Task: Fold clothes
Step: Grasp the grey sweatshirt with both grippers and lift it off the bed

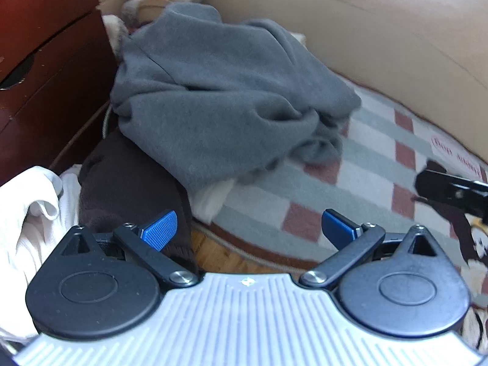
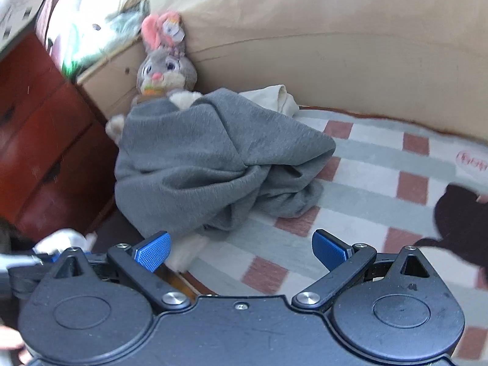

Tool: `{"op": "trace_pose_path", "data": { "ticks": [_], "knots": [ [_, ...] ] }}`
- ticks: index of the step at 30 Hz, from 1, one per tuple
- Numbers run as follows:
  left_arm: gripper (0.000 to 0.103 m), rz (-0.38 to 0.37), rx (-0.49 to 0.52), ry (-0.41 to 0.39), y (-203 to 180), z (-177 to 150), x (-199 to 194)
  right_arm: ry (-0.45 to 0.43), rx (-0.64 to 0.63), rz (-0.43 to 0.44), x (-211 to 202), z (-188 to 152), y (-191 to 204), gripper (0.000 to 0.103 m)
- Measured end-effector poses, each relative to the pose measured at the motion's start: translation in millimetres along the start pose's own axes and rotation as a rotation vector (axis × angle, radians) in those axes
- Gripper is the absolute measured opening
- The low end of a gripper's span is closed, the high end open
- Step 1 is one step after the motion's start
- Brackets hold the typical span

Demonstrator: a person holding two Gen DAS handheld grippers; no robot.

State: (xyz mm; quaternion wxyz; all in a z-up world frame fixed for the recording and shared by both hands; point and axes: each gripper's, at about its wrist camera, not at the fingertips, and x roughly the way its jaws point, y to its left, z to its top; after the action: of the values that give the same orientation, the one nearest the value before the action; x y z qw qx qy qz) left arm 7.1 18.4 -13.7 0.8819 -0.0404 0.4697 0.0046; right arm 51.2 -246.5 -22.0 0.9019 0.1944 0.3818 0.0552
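Observation:
A crumpled grey garment (image 1: 219, 91) lies in a heap on the checked blanket (image 1: 360, 183), partly over a dark brown garment (image 1: 128, 189) and a white garment (image 1: 33, 213) at the left. My left gripper (image 1: 248, 228) is open, short of the heap, with nothing between its blue pads (image 1: 160, 228). In the right wrist view the same grey garment (image 2: 213, 158) covers the lower part of a plush rabbit (image 2: 166, 70). My right gripper (image 2: 241, 250) is open and empty, just in front of the heap's near edge.
A red-brown wooden drawer unit (image 1: 39, 70) stands at the left. A beige padded wall (image 1: 366, 30) runs behind the bed. A dark printed shape (image 2: 460, 216) lies on the blanket at the right. Part of the other gripper (image 1: 451, 189) shows at the right edge.

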Motion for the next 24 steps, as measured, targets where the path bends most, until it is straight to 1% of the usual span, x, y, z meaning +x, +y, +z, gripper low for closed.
{"op": "trace_pose_path", "data": {
  "ticks": [2, 5, 6, 8, 9, 11, 12, 13, 14, 15, 16, 18, 20, 21, 22, 23, 24],
  "knots": [
    [0.103, 0.026, -0.013, -0.025, 6.1, 1.9, 11.9, -0.070, 0.006, 0.042, 4.4, -2.8, -4.8, 0.100],
    [0.103, 0.091, -0.015, -0.047, 14.8, 8.0, 31.0, -0.221, -0.080, 0.089, 6.9, -12.6, -0.2, 0.099],
    [0.101, 0.106, -0.016, -0.070, 18.2, 11.6, 34.7, -0.245, -0.103, 0.103, 10.9, -12.4, 1.5, 0.097],
    [0.100, 0.089, -0.047, -0.147, 29.1, 19.6, 38.0, -0.272, -0.142, 0.143, 23.9, -6.8, 4.2, 0.085],
    [0.099, 0.047, -0.091, -0.162, 38.4, 23.2, 39.7, -0.286, -0.161, 0.163, 30.4, -4.0, 5.5, 0.082],
    [0.084, -0.039, -0.201, -0.176, 60.0, 31.4, 46.1, -0.313, -0.200, 0.202, 43.5, 1.7, 8.2, 0.054],
    [0.069, -0.075, -0.247, -0.180, 69.8, 35.3, 49.8, -0.315, -0.213, 0.215, 52.1, 7.5, 9.4, 0.051],
    [0.064, -0.097, -0.280, -0.181, 78.2, 39.1, 53.9, -0.301, -0.217, 0.220, 63.2, 17.1, 10.2, 0.045],
    [0.064, -0.081, -0.281, -0.172, 82.5, 42.2, 59.1, -0.288, -0.222, 0.226, 74.3, 26.6, 11.1, 0.033],
    [0.059, -0.066, -0.283, -0.164, 86.8, 45.4, 64.4, -0.275, -0.226, 0.231, 85.4, 36.2, 12.0, 0.029],
    [0.058, -0.055, -0.280, -0.158, 90.7, 48.0, 69.3, -0.260, -0.237, 0.226, 97.4, 46.0, 13.3, 0.029],
    [0.055, -0.049, -0.259, -0.153, 95.6, 50.1, 77.6, -0.227, -0.255, 0.180, 121.8, 65.5, 16.3, 0.034],
    [0.051, -0.038, -0.247, -0.140, 100.2, 54.3, 88.1, -0.199, -0.247, 0.126, 146.4, 85.9, 16.2, 0.063],
    [0.050, -0.026, -0.238, -0.150, 102.8, 56.6, 91.9, -0.196, -0.240, 0.108, 157.7, 95.1, 14.2, 0.071],
    [0.050, -0.015, -0.229, -0.159, 105.5, 58.9, 95.6, -0.199, -0.229, 0.092, 169.1, 105.6, 12.2, 0.089],
    [0.050, -0.001, -0.218, -0.172, 107.8, 60.9, 98.5, -0.204, -0.210, 0.075, 178.7, 114.4, 8.8, 0.097],
    [0.050, 0.020, -0.203, -0.191, 109.2, 62.4, 99.5, -0.208, -0.183, 0.055, 189.1, 123.3, 4.1, 0.097]
  ]
}}
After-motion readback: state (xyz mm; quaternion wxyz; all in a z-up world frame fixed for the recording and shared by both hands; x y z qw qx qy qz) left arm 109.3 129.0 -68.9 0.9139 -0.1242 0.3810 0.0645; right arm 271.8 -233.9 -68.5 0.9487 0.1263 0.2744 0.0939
